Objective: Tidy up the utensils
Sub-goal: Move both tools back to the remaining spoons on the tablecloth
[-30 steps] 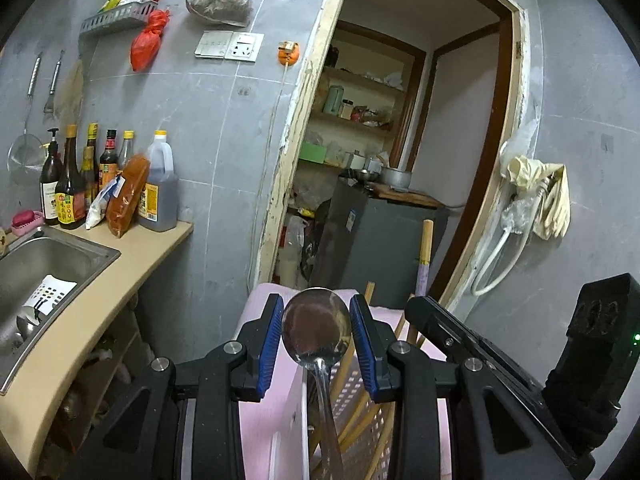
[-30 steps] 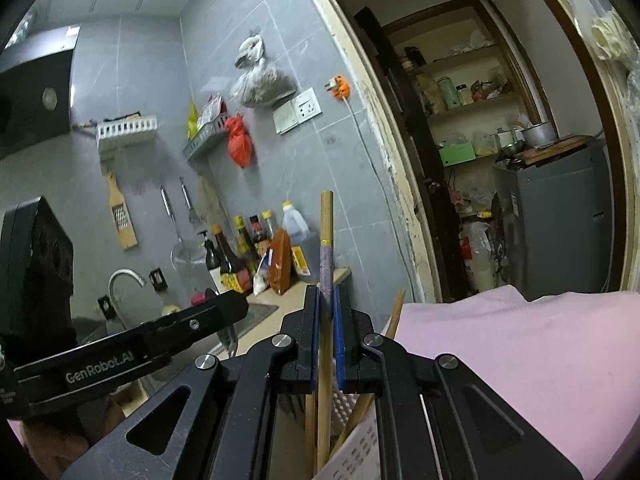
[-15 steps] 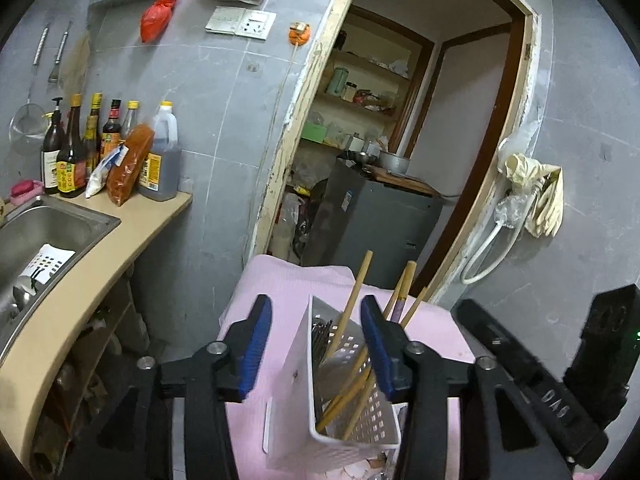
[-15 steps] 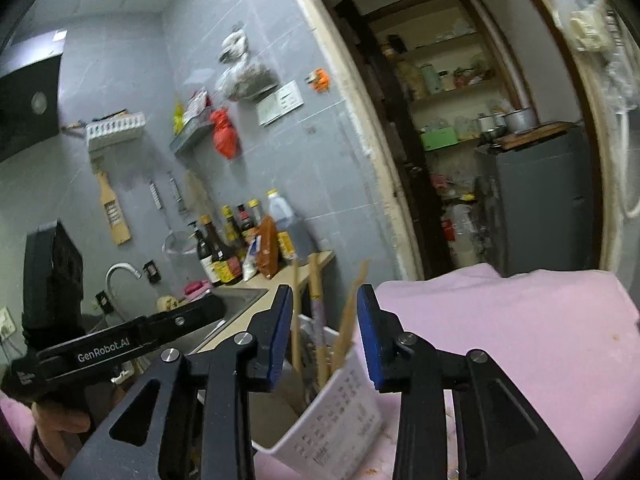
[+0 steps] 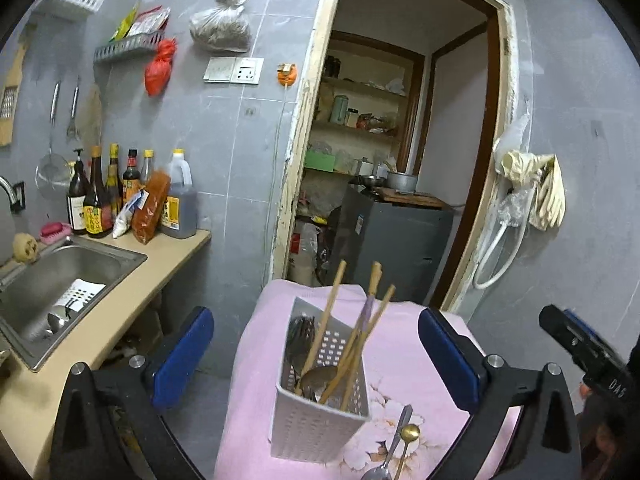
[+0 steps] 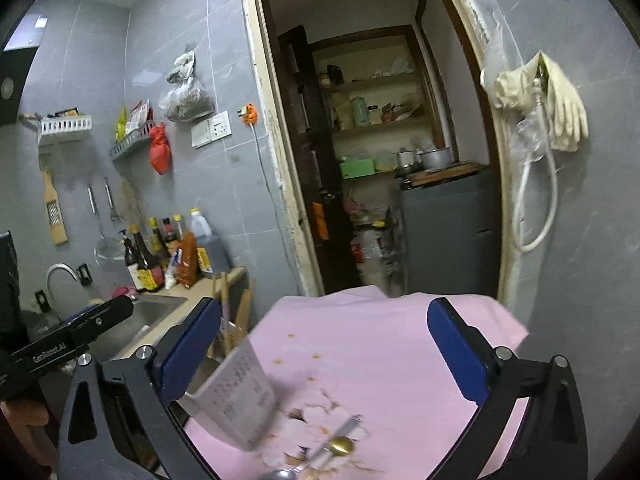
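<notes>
A: Where are the utensils? I can only half make them out.

B: Mostly in the white perforated holder, which stands on the pink cloth; three wooden chopsticks lean out of its top, and a steel spoon bowl shows inside, though the dark cutlery at its back corner is too shadowed to name.

A: And the left gripper?

B: Its jaws have just been opening and now stand wide, one blue pad on each side of the holder and clear of it; nothing is pressed between them.

A: The right gripper?

B: The same; its jaws have just been opening too, spread wide over the cloth with nothing gripped; in its view the holder is smeared by blur and partly hidden behind the left-hand finger, so the chopsticks there are only tan streaks.

A: Anything outside the holder?

B: A gold-bowled spoon and a silver spoon lie on the cloth just beside the holder's base; the frame edge cuts both off; in the right wrist view they are blurred.

A: The sink?

B: Off to the left, with a white slotted piece inside; what lies under it is unclear; a hand's fingers show at the lower left edge, mostly cut off.
</notes>
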`<state>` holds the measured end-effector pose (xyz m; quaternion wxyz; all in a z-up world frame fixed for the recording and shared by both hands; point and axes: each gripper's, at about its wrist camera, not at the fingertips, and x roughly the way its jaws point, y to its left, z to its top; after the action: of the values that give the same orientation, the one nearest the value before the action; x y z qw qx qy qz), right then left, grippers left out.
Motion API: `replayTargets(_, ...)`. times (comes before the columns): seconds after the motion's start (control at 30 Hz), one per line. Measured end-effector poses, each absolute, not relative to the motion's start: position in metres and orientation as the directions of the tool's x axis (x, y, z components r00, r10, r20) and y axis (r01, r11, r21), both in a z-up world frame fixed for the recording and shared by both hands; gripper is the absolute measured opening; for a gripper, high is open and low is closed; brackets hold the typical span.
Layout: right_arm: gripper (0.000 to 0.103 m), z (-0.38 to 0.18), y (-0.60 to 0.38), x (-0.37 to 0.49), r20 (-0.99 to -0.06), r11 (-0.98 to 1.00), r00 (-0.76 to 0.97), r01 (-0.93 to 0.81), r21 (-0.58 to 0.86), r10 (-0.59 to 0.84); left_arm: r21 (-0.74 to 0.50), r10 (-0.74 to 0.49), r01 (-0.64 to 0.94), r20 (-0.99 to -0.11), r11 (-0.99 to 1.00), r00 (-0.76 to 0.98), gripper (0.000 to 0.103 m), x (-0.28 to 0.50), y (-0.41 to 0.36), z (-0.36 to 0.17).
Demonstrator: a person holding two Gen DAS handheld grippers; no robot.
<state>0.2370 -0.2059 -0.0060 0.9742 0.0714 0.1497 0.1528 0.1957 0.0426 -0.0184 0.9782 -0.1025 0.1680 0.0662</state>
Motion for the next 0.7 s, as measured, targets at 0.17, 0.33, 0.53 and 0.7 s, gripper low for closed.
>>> replayTargets(0.17,0.102,-0.011,-0.215,0.225,-0.293,0.956,0.911,-0.260,0.139,0.291,-0.147,0.144,-0.204,-0.337,0.968,0.930,0.103,0.182,0.029,-0.032)
replayTargets(0.33,0.102,-0.029,-0.222,0.229,-0.353,0.960,0.894,-0.248,0.128,0.278,-0.109,0.155,-0.212,-0.390,0.971,0.908,0.103,0.180,0.018,-0.053)
replayTargets(0.53,0.102,-0.061,-0.231,0.242,-0.443,0.959,0.850,-0.256,0.123,0.284,-0.088,0.156,-0.222,-0.468,0.971,0.870,0.103,0.181,0.011,-0.084)
replayTargets(0.7,0.102,-0.091,-0.236,0.254,-0.514,0.950,0.800,-0.282,0.130,0.308,-0.094,0.146,-0.226,-0.517,0.970,0.844,0.103,0.182,0.007,-0.104)
